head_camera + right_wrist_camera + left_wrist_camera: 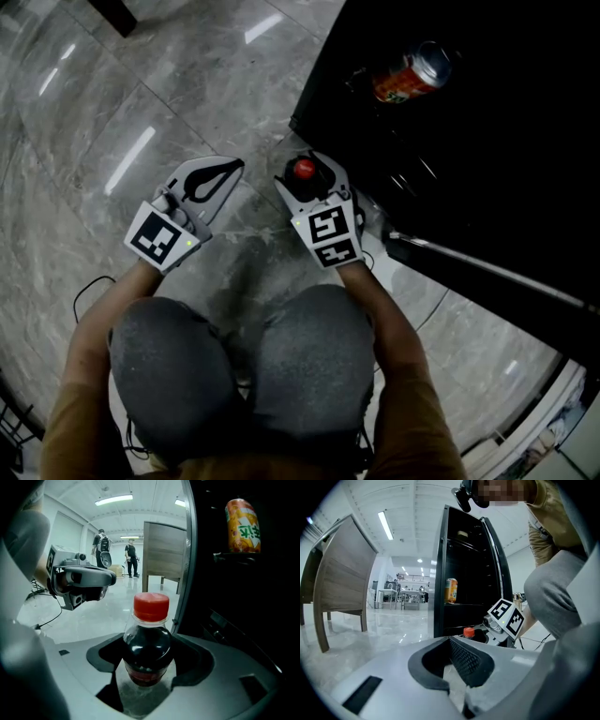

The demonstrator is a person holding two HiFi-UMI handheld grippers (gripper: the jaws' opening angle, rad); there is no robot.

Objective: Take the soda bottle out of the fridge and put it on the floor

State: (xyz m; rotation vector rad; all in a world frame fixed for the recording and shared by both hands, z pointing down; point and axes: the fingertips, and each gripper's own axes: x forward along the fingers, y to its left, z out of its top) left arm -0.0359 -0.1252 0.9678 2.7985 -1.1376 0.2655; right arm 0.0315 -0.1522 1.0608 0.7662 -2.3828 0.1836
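The soda bottle [146,653], dark with a red cap, stands upright between the jaws of my right gripper [150,662], which is shut on it. In the head view the bottle [303,170] and the right gripper [306,180] are just outside the open black fridge [469,169], low over the grey marble floor [141,112]. I cannot tell whether the bottle's base touches the floor. My left gripper [221,174] hangs to the bottle's left, shut with nothing in it [452,663]. It looks across at the red cap [468,632].
An orange can [410,77] lies on a fridge shelf [242,526]. The fridge door [487,270] stands open at the right. A wooden chair [342,573] stands off to the left. Cables [89,286] trail by my knees. Two people [101,545] stand far off.
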